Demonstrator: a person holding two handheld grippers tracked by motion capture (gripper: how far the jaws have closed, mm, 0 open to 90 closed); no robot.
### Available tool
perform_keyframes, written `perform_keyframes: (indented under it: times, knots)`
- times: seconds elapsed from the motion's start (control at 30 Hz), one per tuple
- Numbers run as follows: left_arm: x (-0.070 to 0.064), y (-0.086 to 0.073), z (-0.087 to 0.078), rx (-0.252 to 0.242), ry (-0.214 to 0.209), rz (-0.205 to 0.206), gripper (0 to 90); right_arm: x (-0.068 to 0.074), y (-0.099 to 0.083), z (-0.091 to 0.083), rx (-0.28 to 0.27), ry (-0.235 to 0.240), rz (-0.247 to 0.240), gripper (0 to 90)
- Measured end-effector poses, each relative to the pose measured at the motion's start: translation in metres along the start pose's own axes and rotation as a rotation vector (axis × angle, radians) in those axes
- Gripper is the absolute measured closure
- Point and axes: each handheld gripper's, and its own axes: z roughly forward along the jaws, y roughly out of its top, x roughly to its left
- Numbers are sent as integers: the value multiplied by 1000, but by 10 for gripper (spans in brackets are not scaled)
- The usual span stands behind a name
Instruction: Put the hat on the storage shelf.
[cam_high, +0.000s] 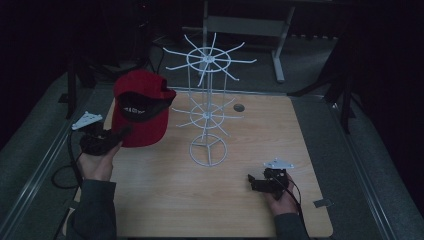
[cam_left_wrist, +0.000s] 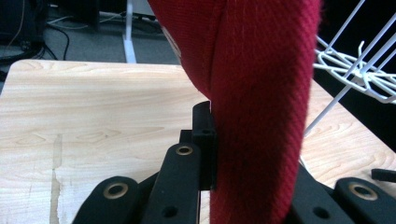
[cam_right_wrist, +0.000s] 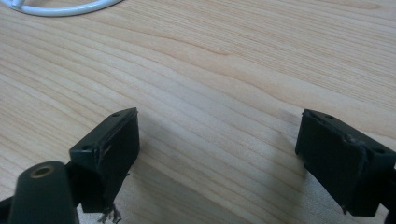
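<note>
— Tongs first: how many, and how do they stand?

— Two. Left tongs are clamped on the cap; the left gripper view shows red cloth pinched between the black jaws. Right tongs hold nothing, and the right gripper view has the two jaws spread wide with bare wood between them.

— How many caps?

— One, red with a dark lining. It hangs in the air at the left of the worktop, opening toward the camera, its far edge near the rack. Whether it touches a rack arm I cannot tell.

— And racks?

— One, white wire, standing upright near the middle of the worktop on a ring base. It has two tiers of spoke-like hooks, a wider one at the top and a smaller one halfway down. The hooks are too thin and crossed to count surely. A curve of the ring shows at the top of the right gripper view.

— Hands?

— Two. Left hand grips its tool at the left edge; right hand rests low at the front right, well apart from the rack.

— Anything else on the wood?

— One small dark round hole beyond the rack.
</note>
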Motion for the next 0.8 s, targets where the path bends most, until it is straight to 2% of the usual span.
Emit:
perform_keyframes:
  times: [0.8]
  knots:
    - [-6, 23, -7, -45, 0, 10, 849, 0, 0, 0, 0, 0, -1, 134]
